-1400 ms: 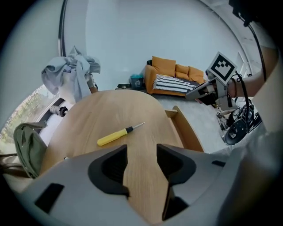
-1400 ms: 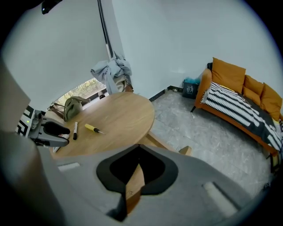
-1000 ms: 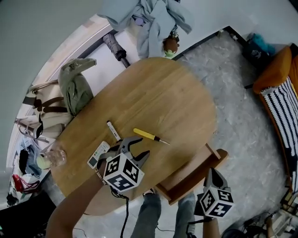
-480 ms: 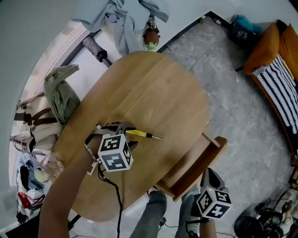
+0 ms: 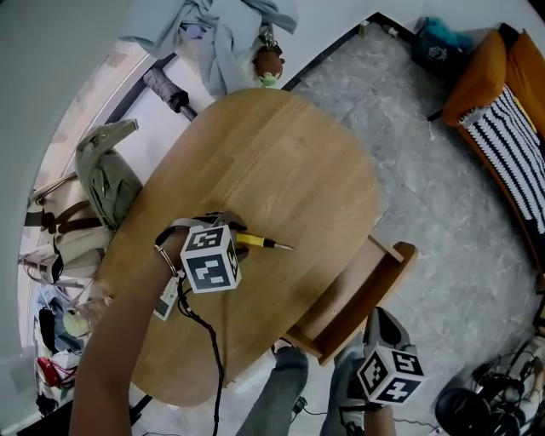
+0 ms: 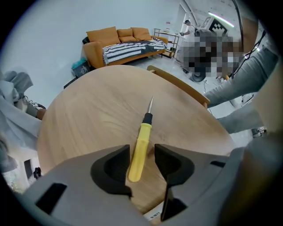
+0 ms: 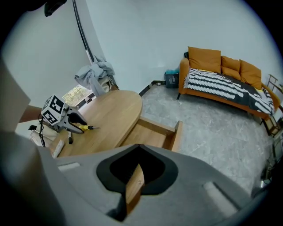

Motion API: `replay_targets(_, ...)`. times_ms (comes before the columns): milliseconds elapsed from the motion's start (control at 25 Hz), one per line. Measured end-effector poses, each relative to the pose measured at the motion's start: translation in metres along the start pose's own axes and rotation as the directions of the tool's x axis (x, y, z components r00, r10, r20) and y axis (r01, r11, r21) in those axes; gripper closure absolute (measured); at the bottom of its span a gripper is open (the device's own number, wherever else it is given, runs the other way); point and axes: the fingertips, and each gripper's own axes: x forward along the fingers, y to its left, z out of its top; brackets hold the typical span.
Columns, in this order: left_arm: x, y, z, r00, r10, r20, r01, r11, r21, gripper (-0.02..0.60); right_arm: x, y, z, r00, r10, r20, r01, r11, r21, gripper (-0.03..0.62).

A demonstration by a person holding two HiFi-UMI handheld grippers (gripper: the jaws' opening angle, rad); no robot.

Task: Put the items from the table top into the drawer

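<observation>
A yellow-handled screwdriver (image 5: pixel 257 243) lies on the oval wooden table (image 5: pixel 281 153). My left gripper (image 5: pixel 232 235) points steeply down over its handle. In the left gripper view the handle (image 6: pixel 140 150) lies between the jaws of that gripper (image 6: pixel 142 161), which are closing; a narrow gap still shows on each side. A white remote-like item (image 5: pixel 166 298) lies by my left forearm. The drawer (image 5: pixel 345 302) stands pulled out from the table's near-right side, and its inside is bare wood. My right gripper (image 5: pixel 383 322) hangs beside the drawer's front, its tips meeting (image 7: pixel 139 148), with a thin strip of wood showing behind them.
A black marker (image 7: pixel 69 139) lies next to the remote (image 7: pixel 57 148). Bags (image 5: pixel 102 179) and a glass jar (image 5: pixel 89 302) crowd the table's left edge, and clothes (image 5: pixel 221 25) hang at the far end. An orange sofa (image 7: pixel 221 75) stands across the grey floor. The person's legs (image 5: pixel 281 383) are below the drawer.
My left gripper has come down and rolled from beside the remote onto the screwdriver's handle, and the marker is hidden under it in the head view. The right gripper has shifted slightly by the drawer.
</observation>
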Motion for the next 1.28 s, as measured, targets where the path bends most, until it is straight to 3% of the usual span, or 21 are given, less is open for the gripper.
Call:
replay_targets(600,0.003,-0.008,0.001,0.999,-0.029,-0.019,0.030,0.999,0.024,0.493,0.004,-0.005,0.001,0.999,0.034,-0.014,-0.034,0.999,0.002,0.589)
replay_targets(1280,-0.015,-0.028,0.024,0.998,0.052,0.022,-0.049,0.992,-0.115,0.512,-0.007,-0.027,0.017,0.998,0.052,-0.018,-0.053,0.995,-0.080,0.589)
